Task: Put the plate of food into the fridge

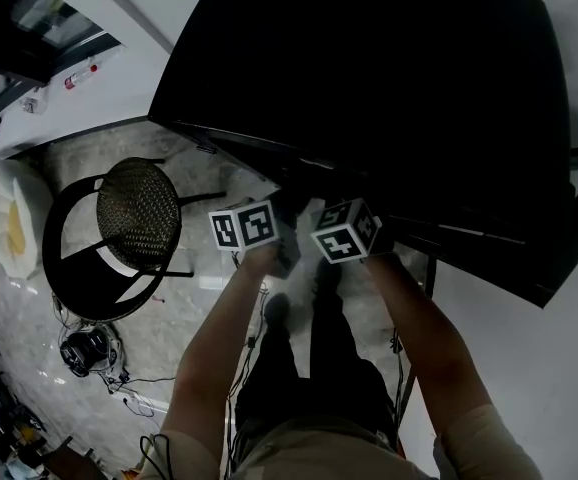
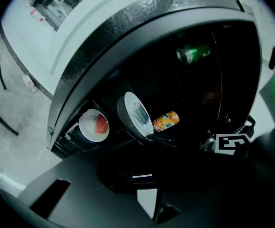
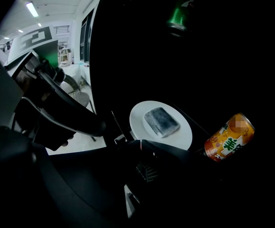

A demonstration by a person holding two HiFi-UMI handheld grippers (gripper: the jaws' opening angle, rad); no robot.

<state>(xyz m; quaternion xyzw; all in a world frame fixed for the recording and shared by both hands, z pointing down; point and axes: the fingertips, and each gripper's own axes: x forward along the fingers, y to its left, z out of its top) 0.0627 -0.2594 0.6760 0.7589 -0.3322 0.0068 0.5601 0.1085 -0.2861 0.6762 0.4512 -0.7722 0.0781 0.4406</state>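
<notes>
Inside the dark black fridge (image 1: 369, 88), a white plate (image 3: 175, 134) with a grey block of food (image 3: 162, 122) sits on a shelf. My right gripper (image 3: 140, 145) reaches in, and its jaws are together on the plate's near rim. In the left gripper view, its finger runs to the same plate (image 2: 128, 109). My left gripper (image 3: 93, 125) hangs at the fridge opening left of the plate, its dark fingers near the door edge. Whether they grip anything is hidden. In the head view only both marker cubes show.
An orange can (image 3: 229, 137) lies right of the plate, and a green can (image 3: 178, 14) lies on a higher shelf. A small dish of watermelon (image 2: 94, 125) sits lower left. Behind me are a black chair (image 1: 139, 211), a white counter (image 1: 79, 88) and floor cables (image 1: 89, 350).
</notes>
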